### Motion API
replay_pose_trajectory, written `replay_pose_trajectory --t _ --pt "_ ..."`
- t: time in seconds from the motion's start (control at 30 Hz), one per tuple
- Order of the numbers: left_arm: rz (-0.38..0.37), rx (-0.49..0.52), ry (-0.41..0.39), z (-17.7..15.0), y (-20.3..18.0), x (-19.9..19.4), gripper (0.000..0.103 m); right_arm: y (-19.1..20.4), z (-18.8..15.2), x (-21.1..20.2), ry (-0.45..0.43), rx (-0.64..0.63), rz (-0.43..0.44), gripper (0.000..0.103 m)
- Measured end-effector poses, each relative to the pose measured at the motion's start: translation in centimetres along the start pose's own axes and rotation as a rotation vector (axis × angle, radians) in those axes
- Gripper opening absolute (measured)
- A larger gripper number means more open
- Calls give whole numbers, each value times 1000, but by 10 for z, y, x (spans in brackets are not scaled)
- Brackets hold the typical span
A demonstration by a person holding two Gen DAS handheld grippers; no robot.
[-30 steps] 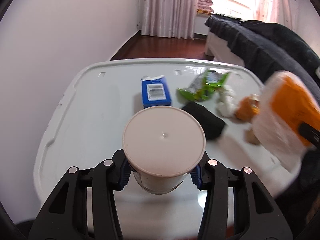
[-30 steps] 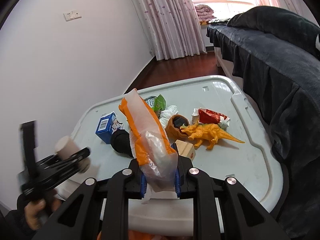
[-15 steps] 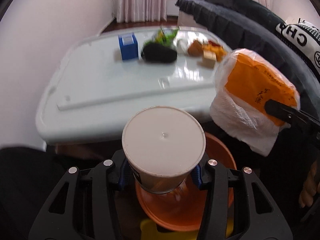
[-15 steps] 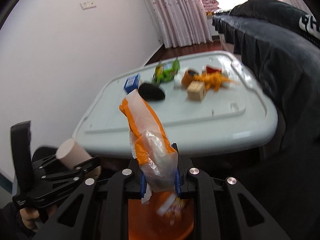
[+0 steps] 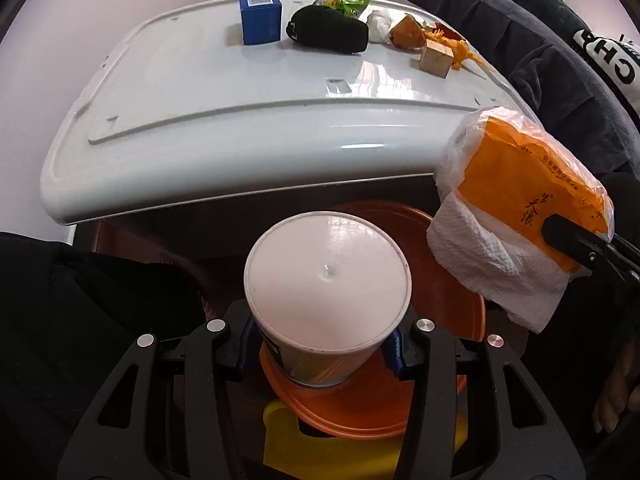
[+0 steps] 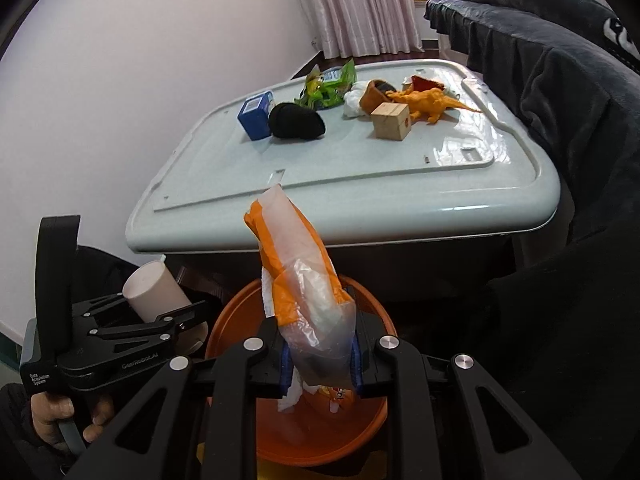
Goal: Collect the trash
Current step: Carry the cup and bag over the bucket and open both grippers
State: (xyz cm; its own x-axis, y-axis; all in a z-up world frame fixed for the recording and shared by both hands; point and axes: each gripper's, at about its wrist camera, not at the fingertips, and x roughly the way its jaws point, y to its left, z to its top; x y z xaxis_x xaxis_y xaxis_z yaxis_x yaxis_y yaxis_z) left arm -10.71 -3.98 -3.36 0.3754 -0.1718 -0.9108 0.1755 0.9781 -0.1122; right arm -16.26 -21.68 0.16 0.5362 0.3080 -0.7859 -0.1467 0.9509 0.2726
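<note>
My left gripper (image 5: pixel 320 354) is shut on a white paper cup (image 5: pixel 326 292), held bottom toward the camera over an orange basin (image 5: pixel 448 384). In the right wrist view the same cup (image 6: pixel 154 292) and left gripper (image 6: pixel 188 318) sit at the basin's (image 6: pixel 320 436) left rim. My right gripper (image 6: pixel 320 364) is shut on an orange and clear tissue packet (image 6: pixel 298 264), which hangs above the basin. The left wrist view shows that packet (image 5: pixel 520 216) at the right, with white tissue hanging out of it.
A white table (image 6: pixel 360 172) stands behind the basin, holding a blue carton (image 6: pixel 256 114), a black sock (image 6: pixel 296 120), a green wrapper (image 6: pixel 328 88), a wooden block (image 6: pixel 390 120) and an orange toy dinosaur (image 6: pixel 428 100). A dark sofa (image 6: pixel 560 80) runs along the right. A yellow object (image 5: pixel 320 440) lies under the basin.
Both grippers have pulled back off the table toward me and tipped downward. They now hang over the orange basin, still holding the cup and the packet.
</note>
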Motion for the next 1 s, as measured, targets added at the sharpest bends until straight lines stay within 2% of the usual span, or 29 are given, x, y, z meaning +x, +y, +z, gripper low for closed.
replay_pose_trajectory --t 0.13,0.2,0.23,0.27,0.3,0.37,0.73,0.83,0.87,1.0 --pt "1 3 6 -1 0 1 47 1 -1 2 12 -5 -2 24" --pt "5 4 11 -1 -1 2 47 2 -1 3 19 -9 -8 34" --pt "14 3 17 -1 -1 3 47 2 -1 2 18 -10 -10 55" --pt "22 3 20 -2 -1 3 48 2 -1 0 3 -12 -22 70" --pt "27 1 25 -2 0 4 49 2 -1 -2 -8 -12 -26 70" --pt "36 -3 26 -1 0 5 62 0 0 -5 -21 -2 -26 70" --pt "42 5 -3 1 -1 0 63 -7 10 -4 -35 26 -18 69" --pt "31 1 -33 12 2 -4 64 -14 31 1 -57 39 -32 69" --pt "25 -4 -45 18 3 -5 68 -17 43 5 -66 37 -42 69" --pt "32 -32 -120 43 7 -7 70 -30 92 28 -91 57 -99 69"
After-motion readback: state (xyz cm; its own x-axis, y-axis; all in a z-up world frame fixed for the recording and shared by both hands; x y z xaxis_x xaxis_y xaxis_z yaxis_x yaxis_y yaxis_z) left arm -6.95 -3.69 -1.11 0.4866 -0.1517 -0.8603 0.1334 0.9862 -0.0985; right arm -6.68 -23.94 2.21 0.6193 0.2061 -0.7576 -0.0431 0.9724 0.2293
